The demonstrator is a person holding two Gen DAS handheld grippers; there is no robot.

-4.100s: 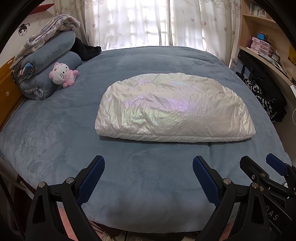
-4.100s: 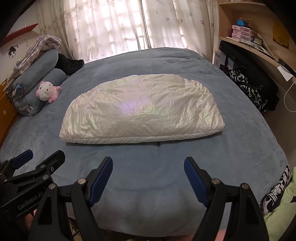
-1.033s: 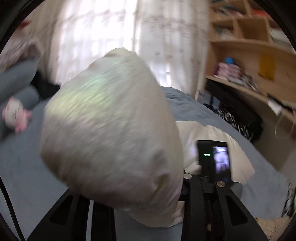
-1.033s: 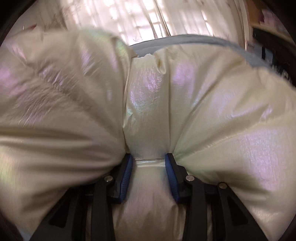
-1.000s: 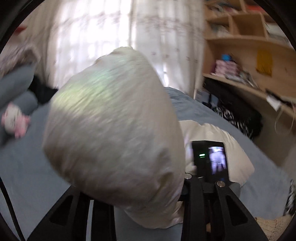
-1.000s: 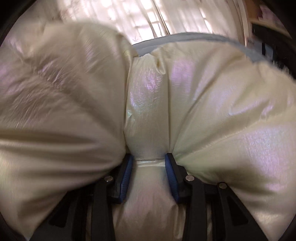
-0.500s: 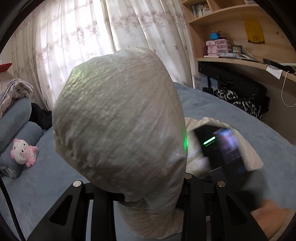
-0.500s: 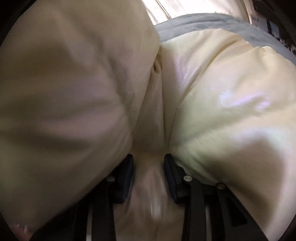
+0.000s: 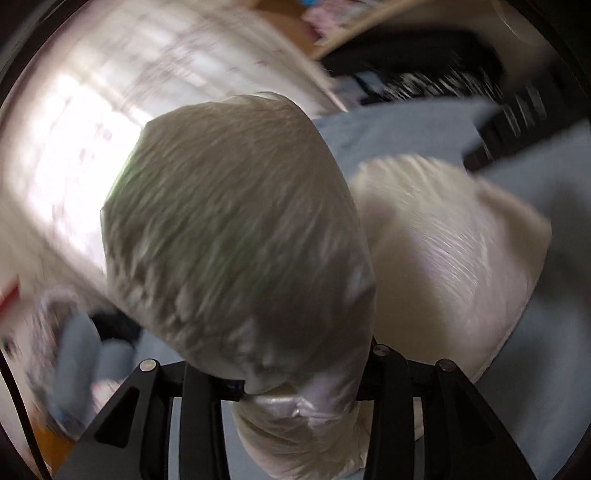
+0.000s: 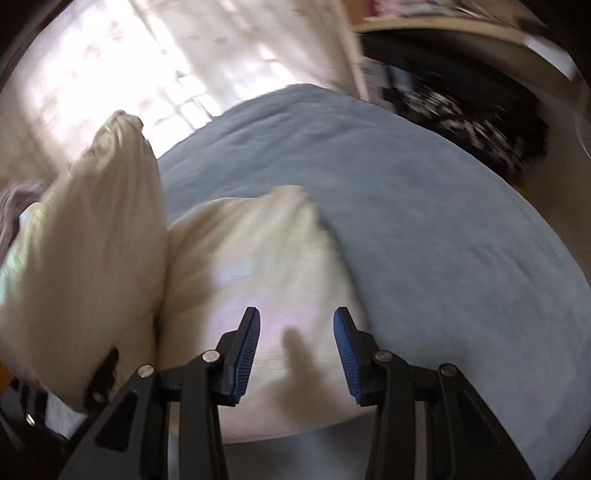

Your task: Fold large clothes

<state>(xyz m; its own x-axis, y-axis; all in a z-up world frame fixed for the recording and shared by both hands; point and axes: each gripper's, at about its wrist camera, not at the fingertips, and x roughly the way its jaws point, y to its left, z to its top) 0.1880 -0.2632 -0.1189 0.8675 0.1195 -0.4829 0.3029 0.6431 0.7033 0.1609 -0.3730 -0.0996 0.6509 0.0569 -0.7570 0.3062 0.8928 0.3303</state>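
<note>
Puffy jacket (image 9: 236,229): light, slippery, springing back; left gripper (image 9: 295,395) loosening around its bunched edge, right gripper (image 10: 297,350) opening, gripping nothing.

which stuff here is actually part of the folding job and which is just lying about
Part of the job:
- puffy white iridescent jacket
- left gripper, bunched jacket between its opening jaws
- right gripper, opening, empty

Lying about:
- blue-grey plush bedspread
- floral curtains
- wooden shelf
</note>
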